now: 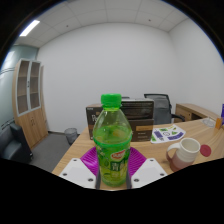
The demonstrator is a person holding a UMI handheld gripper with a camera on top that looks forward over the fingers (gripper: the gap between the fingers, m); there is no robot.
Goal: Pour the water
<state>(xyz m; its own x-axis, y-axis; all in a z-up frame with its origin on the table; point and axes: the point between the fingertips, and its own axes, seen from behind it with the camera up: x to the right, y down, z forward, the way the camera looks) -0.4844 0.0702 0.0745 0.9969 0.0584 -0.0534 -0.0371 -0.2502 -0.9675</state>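
Note:
A green plastic bottle (112, 140) with a green cap and a green-and-red label stands upright between my gripper's (112, 165) purple pads (90, 160). Both pads press against its sides, so the gripper is shut on it. The bottle appears lifted above the wooden table (160, 150). To the right, beyond the fingers, a white mug (184, 153) stands on the table.
A pink round object (205, 150) lies right of the mug, near some papers (170, 132). Behind the table are dark office chairs (158, 105), a wooden cabinet (30, 110) on the left and a small bin (70, 135) on the floor.

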